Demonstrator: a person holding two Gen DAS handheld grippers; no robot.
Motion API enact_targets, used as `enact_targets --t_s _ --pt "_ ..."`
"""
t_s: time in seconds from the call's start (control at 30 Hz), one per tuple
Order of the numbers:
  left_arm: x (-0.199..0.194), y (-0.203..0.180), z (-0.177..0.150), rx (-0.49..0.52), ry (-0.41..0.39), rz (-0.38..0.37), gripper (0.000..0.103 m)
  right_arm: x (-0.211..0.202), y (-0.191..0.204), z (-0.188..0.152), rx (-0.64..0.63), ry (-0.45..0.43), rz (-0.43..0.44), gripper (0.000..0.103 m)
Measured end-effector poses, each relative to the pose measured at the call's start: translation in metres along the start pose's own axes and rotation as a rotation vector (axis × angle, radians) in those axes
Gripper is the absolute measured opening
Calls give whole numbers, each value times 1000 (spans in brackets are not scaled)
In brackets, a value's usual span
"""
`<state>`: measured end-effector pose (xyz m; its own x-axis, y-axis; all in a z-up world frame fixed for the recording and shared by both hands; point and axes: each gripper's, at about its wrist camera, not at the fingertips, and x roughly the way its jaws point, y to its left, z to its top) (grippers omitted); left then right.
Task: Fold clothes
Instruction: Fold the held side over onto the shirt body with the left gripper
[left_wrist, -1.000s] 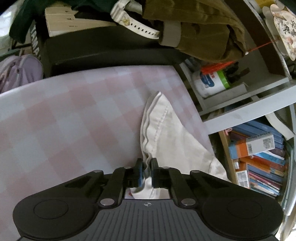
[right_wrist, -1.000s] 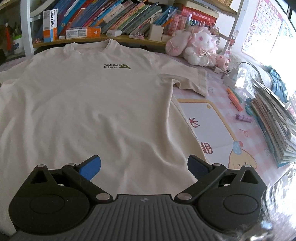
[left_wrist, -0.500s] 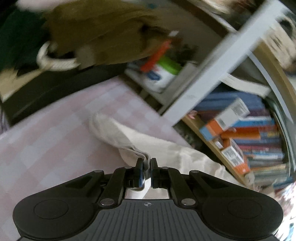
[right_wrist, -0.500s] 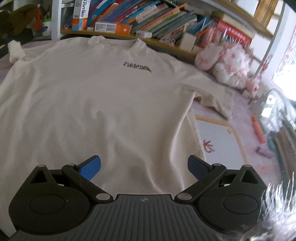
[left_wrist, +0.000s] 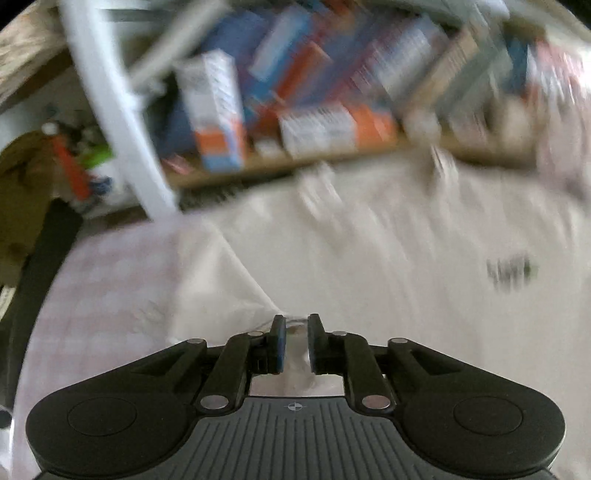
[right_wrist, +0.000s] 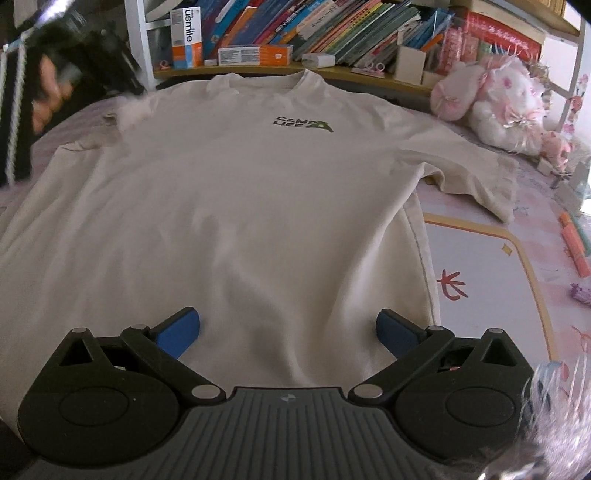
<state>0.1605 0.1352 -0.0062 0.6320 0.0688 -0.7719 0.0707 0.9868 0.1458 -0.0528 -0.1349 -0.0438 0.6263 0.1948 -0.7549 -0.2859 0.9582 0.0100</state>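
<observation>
Blur smeared the left view; its tool (left_wrist: 294, 341) had just been opening, sleeve cloth between the parted jaws. The right view alone showed the shirt (right_wrist: 236, 206) flat on the tabletop (right_wrist: 480, 280), its tool (right_wrist: 288, 328) wide open and empty.

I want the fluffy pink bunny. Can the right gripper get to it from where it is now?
Probably yes. The right gripper is open and empty above the T-shirt, and the pink plush toy sits past the shirt's sleeve with nothing blocking the way, though it looks a fair stretch.
</observation>
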Motion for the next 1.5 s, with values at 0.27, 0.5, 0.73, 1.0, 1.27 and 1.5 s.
enact_targets --t_s 0.27,0.5,0.73,1.0,1.27,1.5 --pt "-10 2 -24 -130 -5 -100 78 0 -7 -1 -33 -13 36 103" --pt "-48 49 -35 -333 -136 -128 78 1 -9 -1 -43 -32 47 103" --pt "1 111 -19 -629 3 -83 74 2 -8 0 -39 -36 42 103" --pt "40 119 12 -763 11 -159 3 1 -5 1 -28 -34 32 103" --pt "19 78 83 -548 -154 -539 55 1 -4 1 -16 -23 20 103" --pt "15 59 35 -319 -84 -253 46 1 -2 -1 3 -32 4 103"
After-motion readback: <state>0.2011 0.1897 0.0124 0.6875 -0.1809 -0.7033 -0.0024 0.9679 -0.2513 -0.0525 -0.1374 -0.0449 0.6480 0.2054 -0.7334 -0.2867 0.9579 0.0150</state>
